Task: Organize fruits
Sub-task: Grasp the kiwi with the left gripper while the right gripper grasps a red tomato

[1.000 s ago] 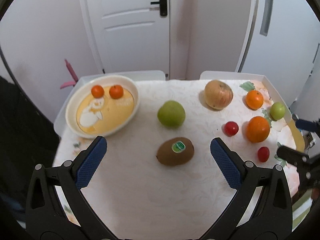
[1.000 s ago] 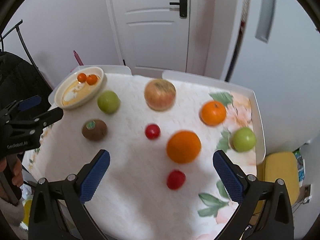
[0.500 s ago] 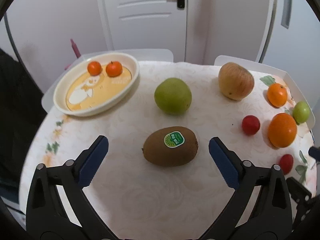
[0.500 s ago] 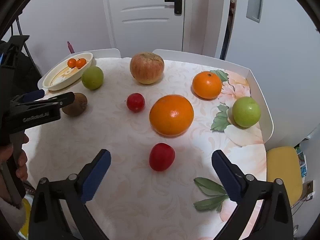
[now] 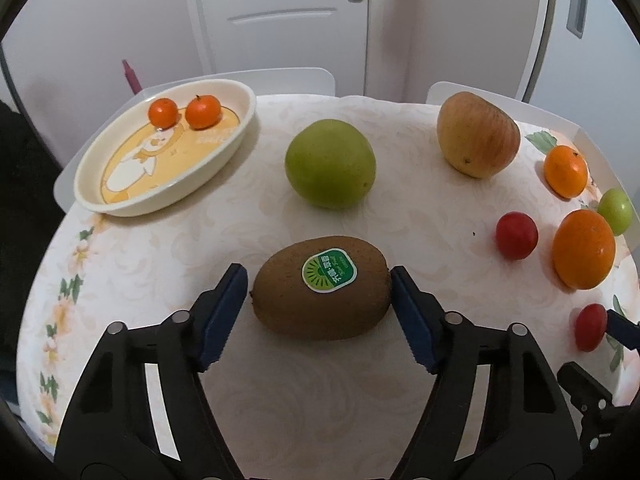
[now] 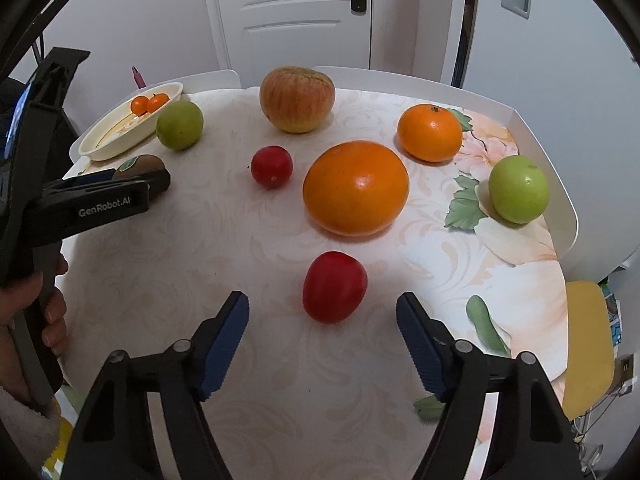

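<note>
A brown kiwi [image 5: 320, 304] with a green sticker lies between the blue pads of my left gripper [image 5: 320, 280]. Its jaws are closing and the pads meet the kiwi's two ends. In the right wrist view that gripper [image 6: 112, 196] shows at the left, with the kiwi [image 6: 140, 164] behind its finger. My right gripper [image 6: 322, 304] hangs low over the table, jaws closing. A red tomato [image 6: 334, 286] sits between its fingertips with a gap on each side. A cream plate [image 5: 240, 128] at the back left holds two small tangerines [image 5: 163, 113].
On the flowered tablecloth [image 6: 240, 240] lie a large green apple [image 5: 330, 164], a red-yellow apple [image 5: 478, 134], a big orange [image 6: 355, 188], a tangerine [image 6: 430, 132], a small green apple [image 6: 518, 188] and a second tomato [image 6: 272, 166]. A yellow stool [image 6: 588, 344] stands beyond the right edge.
Both grippers have sunk toward the table and their jaws have narrowed. The left pads have come in onto the kiwi. The right pads now flank the near tomato.
</note>
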Demonstrator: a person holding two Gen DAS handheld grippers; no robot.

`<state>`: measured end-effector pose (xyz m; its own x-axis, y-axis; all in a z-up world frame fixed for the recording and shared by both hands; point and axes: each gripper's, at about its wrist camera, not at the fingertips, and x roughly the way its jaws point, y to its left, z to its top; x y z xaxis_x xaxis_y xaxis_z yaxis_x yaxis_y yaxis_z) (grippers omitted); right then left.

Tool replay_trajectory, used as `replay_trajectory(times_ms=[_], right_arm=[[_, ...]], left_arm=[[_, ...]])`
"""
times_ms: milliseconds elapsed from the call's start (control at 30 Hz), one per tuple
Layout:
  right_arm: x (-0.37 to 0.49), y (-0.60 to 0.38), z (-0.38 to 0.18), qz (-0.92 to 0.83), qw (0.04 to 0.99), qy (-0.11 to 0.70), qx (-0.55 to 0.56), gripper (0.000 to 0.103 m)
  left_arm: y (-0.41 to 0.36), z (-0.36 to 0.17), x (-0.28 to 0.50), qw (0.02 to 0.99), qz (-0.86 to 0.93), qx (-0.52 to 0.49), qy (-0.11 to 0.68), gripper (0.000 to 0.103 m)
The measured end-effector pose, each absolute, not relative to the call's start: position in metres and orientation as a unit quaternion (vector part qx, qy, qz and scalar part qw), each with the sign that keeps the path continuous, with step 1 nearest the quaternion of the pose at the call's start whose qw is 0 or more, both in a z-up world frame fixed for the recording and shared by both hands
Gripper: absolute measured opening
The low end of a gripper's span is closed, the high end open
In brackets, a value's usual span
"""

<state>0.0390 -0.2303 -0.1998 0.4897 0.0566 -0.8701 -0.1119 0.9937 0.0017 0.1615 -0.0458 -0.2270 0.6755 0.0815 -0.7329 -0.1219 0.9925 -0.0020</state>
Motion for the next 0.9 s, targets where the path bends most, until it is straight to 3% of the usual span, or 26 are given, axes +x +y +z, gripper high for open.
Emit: replay_trajectory(times_ms=[433,600,900], right_arm=[[0.0435,-0.2297,-0.2003,0.048,0.865,0.497,-0.035,0.051],[0.0444,-0.2286,-0.1998,0.044,0.866,0.496,-0.041,0.049],[0.0448,-0.2252,-0.1993,0.044,0.87,0.489,-0.046,0.029]], left_arm=[[-0.048,-0.2254,0.157,0.914,0.036,0.0,0.405,0.07],[-0.0465,-0.2254,0.1552,0.914,0.029,0.002,0.405,0.07],[-0.0473,-0.2241,0.1534,0.912,0.014,0.012,0.409,0.07]])
